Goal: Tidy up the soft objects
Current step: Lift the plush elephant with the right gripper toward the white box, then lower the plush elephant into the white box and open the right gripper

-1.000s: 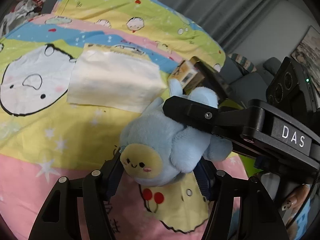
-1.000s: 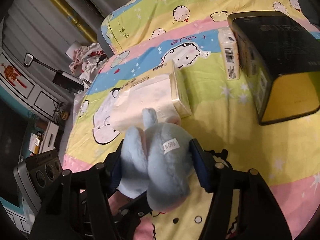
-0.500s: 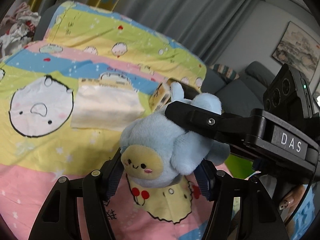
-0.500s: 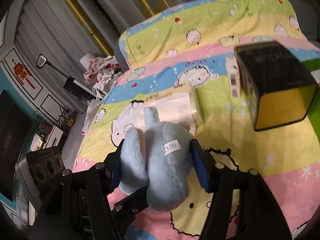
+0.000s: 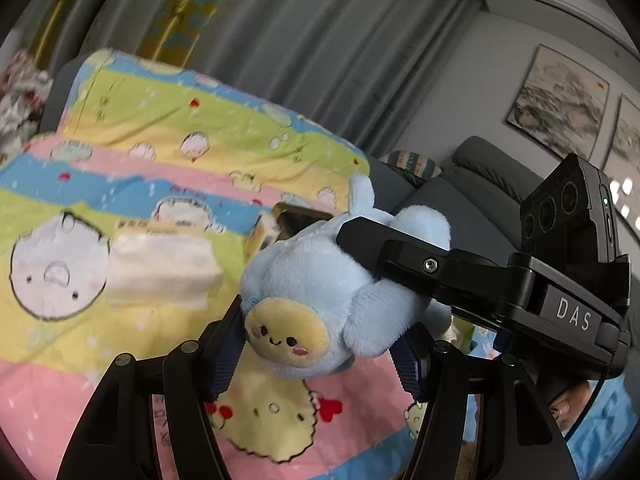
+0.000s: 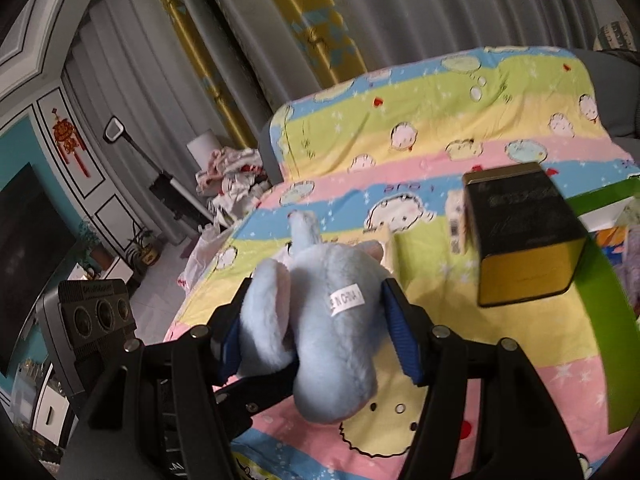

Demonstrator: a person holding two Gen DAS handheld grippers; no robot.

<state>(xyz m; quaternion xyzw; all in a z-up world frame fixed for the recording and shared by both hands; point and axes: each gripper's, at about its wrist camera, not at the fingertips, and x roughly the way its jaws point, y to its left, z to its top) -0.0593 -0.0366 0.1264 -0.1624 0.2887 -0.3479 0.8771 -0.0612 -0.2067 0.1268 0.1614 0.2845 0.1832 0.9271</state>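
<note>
At the centre of the left view, the plush sits clamped in the left claw, its face toward the lens. In the right view's middle, the right claw grips its back.

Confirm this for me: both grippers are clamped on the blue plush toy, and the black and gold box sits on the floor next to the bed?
Not quite. The black and gold box sits on the cartoon blanket, as the right wrist view shows. The rest holds: the left gripper and the right gripper are both clamped on the blue plush toy.
</note>
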